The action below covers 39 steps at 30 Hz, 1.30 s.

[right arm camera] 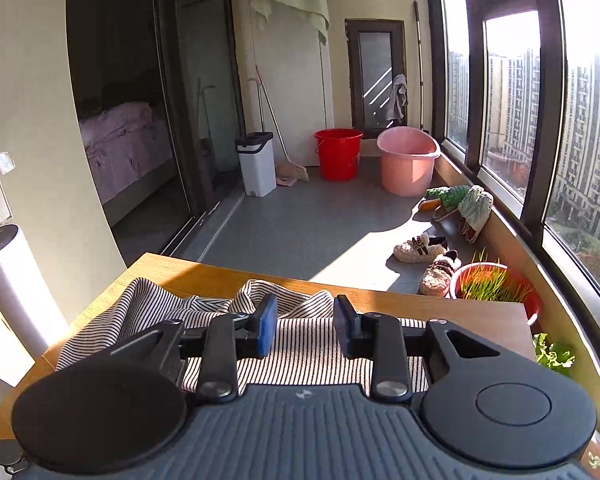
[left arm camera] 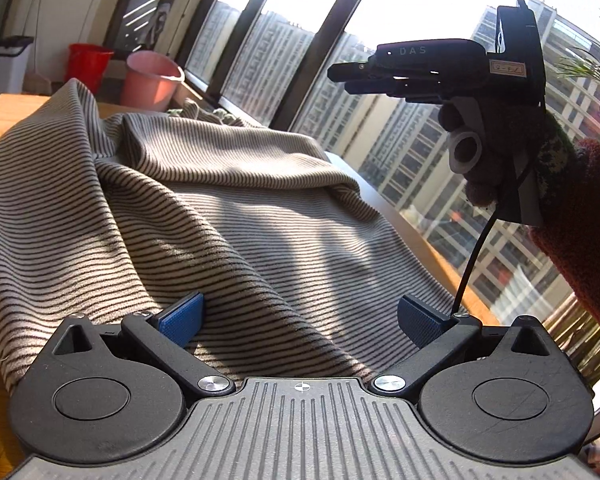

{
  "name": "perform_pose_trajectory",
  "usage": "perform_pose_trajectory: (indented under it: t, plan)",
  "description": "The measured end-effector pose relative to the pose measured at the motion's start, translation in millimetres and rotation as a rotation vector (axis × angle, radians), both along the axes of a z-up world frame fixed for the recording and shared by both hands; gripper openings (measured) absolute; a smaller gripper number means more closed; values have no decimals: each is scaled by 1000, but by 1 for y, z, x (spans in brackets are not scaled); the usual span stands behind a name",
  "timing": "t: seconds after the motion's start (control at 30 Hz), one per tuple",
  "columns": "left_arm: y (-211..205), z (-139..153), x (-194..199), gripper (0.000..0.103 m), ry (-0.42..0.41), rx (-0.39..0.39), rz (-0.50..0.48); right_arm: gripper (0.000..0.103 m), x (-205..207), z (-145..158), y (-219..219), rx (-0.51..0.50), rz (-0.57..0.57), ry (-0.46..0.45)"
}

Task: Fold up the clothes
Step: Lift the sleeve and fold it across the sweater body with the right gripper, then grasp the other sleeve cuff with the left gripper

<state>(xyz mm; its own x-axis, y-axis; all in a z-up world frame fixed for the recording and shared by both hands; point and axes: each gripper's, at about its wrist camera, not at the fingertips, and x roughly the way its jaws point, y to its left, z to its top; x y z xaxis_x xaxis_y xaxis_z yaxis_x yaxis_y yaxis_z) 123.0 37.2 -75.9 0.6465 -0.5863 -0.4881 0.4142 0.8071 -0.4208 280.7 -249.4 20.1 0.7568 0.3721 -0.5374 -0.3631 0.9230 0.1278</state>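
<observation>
A beige garment with thin dark stripes (left arm camera: 204,216) lies crumpled on a wooden table (left arm camera: 8,120); it also shows in the right wrist view (right arm camera: 304,344). My left gripper (left arm camera: 300,320) is open, its blue pads wide apart just above the cloth, holding nothing. My right gripper (right arm camera: 305,326) is open with a narrower gap, above the garment near the table's near side, empty. In the left wrist view the right gripper (left arm camera: 340,74) is held up in the air to the right, above the cloth, by a gloved hand (left arm camera: 496,152).
The table's far edge (right arm camera: 340,280) drops to a grey floor. A red bucket (right arm camera: 338,152), a pink tub (right arm camera: 406,160), a white bin (right arm camera: 256,162), slippers (right arm camera: 420,248) and a red planter (right arm camera: 496,284) stand beyond. Windows (right arm camera: 512,100) run along the right.
</observation>
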Motion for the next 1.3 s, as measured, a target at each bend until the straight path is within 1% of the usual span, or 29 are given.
perform_pose_trajectory:
  t: [0.1,0.13,0.17,0.2,0.23,0.3,0.37,0.4,0.43,0.47,0.5,0.53,0.57,0.6,0.63,0.67,0.7,0.73,0.77,0.83,0.87,0.93,0.97,1.0,1.03,1.07,1.1,1.2,1.3]
  plan:
    - [-5,1,0,103,-2,30,-4,28,4,-41,-30,41,-55,106]
    - [-5,1,0,103,-3,39,-6,28,6,-64,-40,47,-76,160]
    - [-5,2,0,103,-3,46,-9,27,3,-77,-45,54,-83,171]
    - [-5,2,0,103,-3,54,-12,24,1,-91,-51,60,-89,182]
    - [-5,4,-1,103,-2,70,-9,21,-3,-92,-54,59,-83,167]
    - [-4,10,-7,103,-3,121,16,20,-11,-92,-59,53,-92,146]
    - [1,20,-20,103,-40,163,35,26,-24,-88,-56,12,-111,109]
    - [4,25,-28,103,-66,194,49,35,-35,-85,-55,35,-85,82]
    - [7,30,-35,103,-94,244,72,53,-46,-82,-53,59,-60,56]
    - [10,34,-42,103,-121,298,97,63,-56,-80,-53,134,-17,53]
    - [13,37,-48,103,-144,359,120,84,-63,-82,-52,234,40,67]
    - [16,39,-52,103,-160,423,135,98,-71,-84,-51,334,97,81]
    - [18,40,-56,103,-165,485,139,101,-78,-86,-50,433,155,95]
    - [21,40,-59,103,-159,541,137,102,-84,-92,-45,515,217,110]
    - [22,40,-60,102,-154,598,137,102,-86,-97,-42,545,245,116]
    - [22,40,-59,95,-150,657,145,103,-88,-104,-37,564,270,118]
    - [22,39,-58,88,-147,712,150,103,-87,-110,-33,550,268,146]
    - [20,38,-54,73,-146,754,151,103,-85,-114,-29,537,266,174]
    - [18,36,-51,70,-144,784,151,103,-85,-114,-30,542,271,178]
    - [11,29,-39,70,-157,856,139,103,-83,-117,-32,564,277,201]
    - [6,25,-34,72,-169,892,130,103,-81,-119,-34,581,278,219]
    - [-1,20,-26,72,-207,947,114,103,-77,-124,-37,614,280,255]
    - [-5,19,-22,69,-221,967,106,103,-78,-125,-39,620,275,251]
    - [-5,21,-16,55,-216,968,103,103,-80,-125,-39,620,271,246]
    - [-5,23,-10,46,-201,955,108,103,-80,-125,-38,617,264,238]
    - [-4,28,-3,28,-183,930,114,103,-81,-125,-36,609,259,230]
    - [-1,34,4,19,-159,886,123,103,-82,-124,-33,594,259,224]
    - [8,56,24,17,-92,747,147,103,-82,-124,-31,574,263,225]
    - [11,95,38,15,-87,590,159,103,-81,-124,-31,591,261,228]
